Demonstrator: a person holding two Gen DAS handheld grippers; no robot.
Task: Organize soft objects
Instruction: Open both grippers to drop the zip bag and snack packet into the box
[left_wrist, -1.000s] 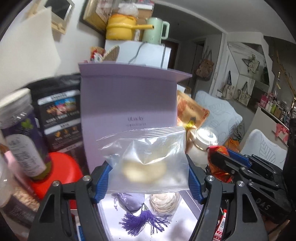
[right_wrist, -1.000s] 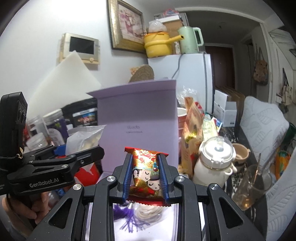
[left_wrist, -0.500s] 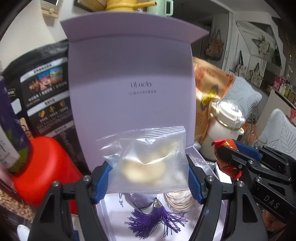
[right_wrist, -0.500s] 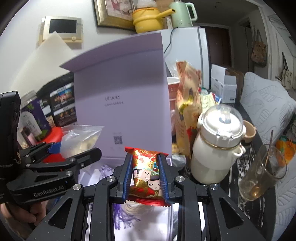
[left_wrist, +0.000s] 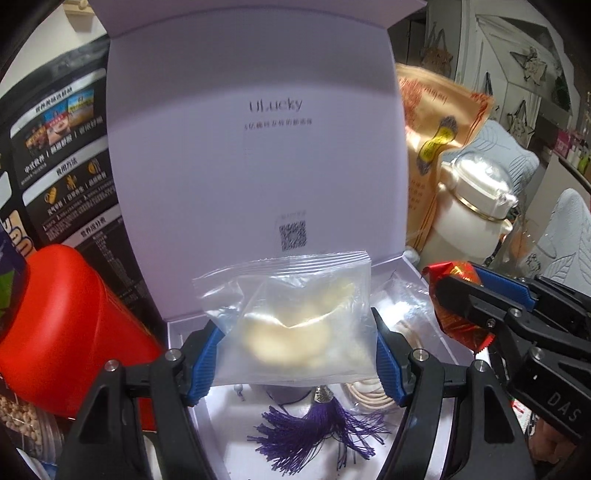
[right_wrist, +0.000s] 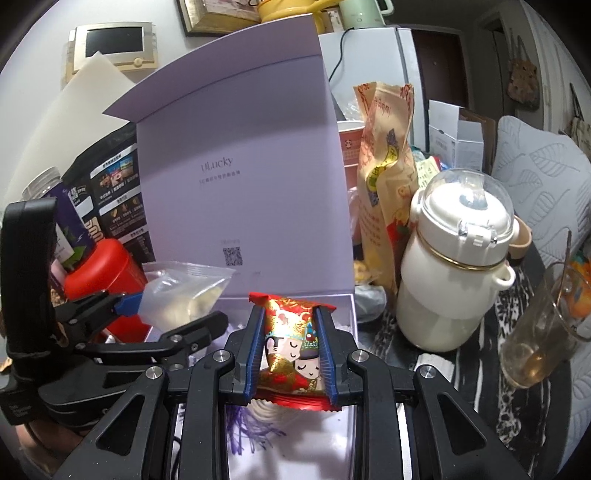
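Note:
My left gripper (left_wrist: 297, 354) is shut on a clear zip bag (left_wrist: 291, 317) with a pale yellow lump inside. It hangs just over an open lilac gift box (left_wrist: 173, 328) whose lid (left_wrist: 255, 147) stands upright behind. On the box floor lie a purple tassel (left_wrist: 317, 432) and a coil of cream cord (left_wrist: 365, 395). My right gripper (right_wrist: 290, 347) is shut on a red and gold snack packet (right_wrist: 291, 343) printed with two cartoon faces, held over the same box. From the right wrist, the left gripper (right_wrist: 173, 314) and its bag (right_wrist: 184, 291) show at the left.
A red canister (left_wrist: 62, 325) and black food pouches (left_wrist: 62, 162) crowd the box's left side. To its right stand an orange paper bag (right_wrist: 384, 199), a white lidded bottle (right_wrist: 458, 266) and a glass cup (right_wrist: 546, 325). A grey leaf-print cushion (right_wrist: 535, 170) lies beyond.
Both grippers have sunk and tipped downward toward the open box, so the lid now fills more of each view. Each still holds its packet as before.

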